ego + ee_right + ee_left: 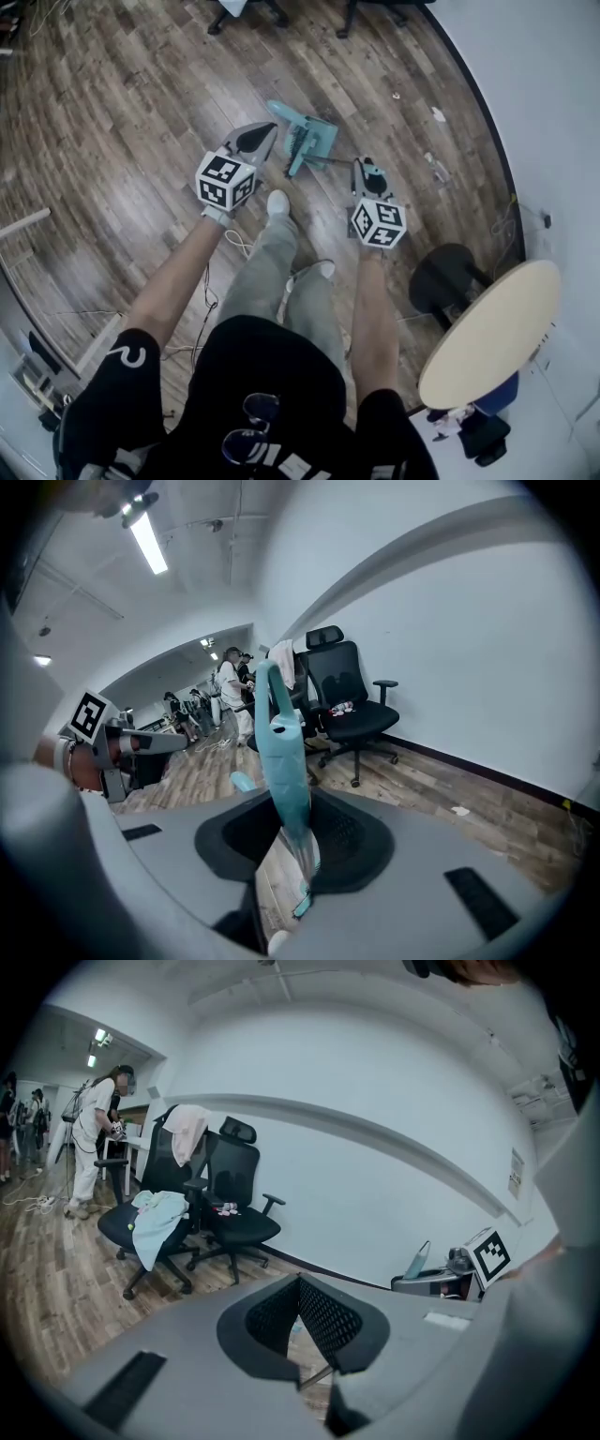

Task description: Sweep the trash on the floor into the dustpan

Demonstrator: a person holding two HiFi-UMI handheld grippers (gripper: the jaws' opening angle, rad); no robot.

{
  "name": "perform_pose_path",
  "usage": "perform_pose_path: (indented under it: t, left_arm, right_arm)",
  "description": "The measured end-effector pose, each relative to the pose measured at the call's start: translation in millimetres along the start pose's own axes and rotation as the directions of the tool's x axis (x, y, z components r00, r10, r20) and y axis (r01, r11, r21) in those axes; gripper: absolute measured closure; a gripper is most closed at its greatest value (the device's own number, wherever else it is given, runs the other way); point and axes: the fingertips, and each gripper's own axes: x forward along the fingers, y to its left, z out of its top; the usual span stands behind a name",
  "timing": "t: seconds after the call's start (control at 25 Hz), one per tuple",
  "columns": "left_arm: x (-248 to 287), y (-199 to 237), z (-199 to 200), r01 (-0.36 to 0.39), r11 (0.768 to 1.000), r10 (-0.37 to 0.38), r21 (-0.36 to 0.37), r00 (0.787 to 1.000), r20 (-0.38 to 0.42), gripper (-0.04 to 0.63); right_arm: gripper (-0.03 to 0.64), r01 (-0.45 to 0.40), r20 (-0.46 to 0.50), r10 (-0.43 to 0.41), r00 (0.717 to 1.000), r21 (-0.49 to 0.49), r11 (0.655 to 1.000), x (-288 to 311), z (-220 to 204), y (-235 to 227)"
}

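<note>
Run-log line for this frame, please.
left gripper: shut, nothing seen held | right gripper: shut on teal handle | dustpan: on floor ahead | scraps: on floor by wall, unswept

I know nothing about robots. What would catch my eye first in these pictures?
From above, a person holds left tongs and right tongs, each carrying a black-and-white patterned cube. The right tongs grip a teal handle, and a teal dustpan lies on the wooden floor just ahead. A round pale table stands at the person's right.
</note>
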Motion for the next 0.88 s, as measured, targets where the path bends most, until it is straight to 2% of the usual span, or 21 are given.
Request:
perform_pose_path:
  t: [0.28, 0.56, 0.88]
  left_arm:
    - [13, -22, -5, 0.06, 0.998, -0.059, 0.02, 0.998, -0.034, 0.598]
    - [46, -83, -21, 0.123, 0.991, -0.118, 0.058, 0.989, -0.084, 0.598]
    - [64, -166, -45, 0.187, 0.977, -0.174, 0.103, 0.976, -0.13, 0.598]
  right_arm:
    - [0.526, 0.075, -0.021, -0.077, 0.997, -0.075, 0.994, -35, -1, -21]
    - [0.528, 0.161, 0.001, -0.161, 0.987, -0.017, 0.987, -98, -21, -78]
    - [0.528, 0.242, 0.003, -0.243, 0.97, 0.051, 0.969, -178, -66, -133]
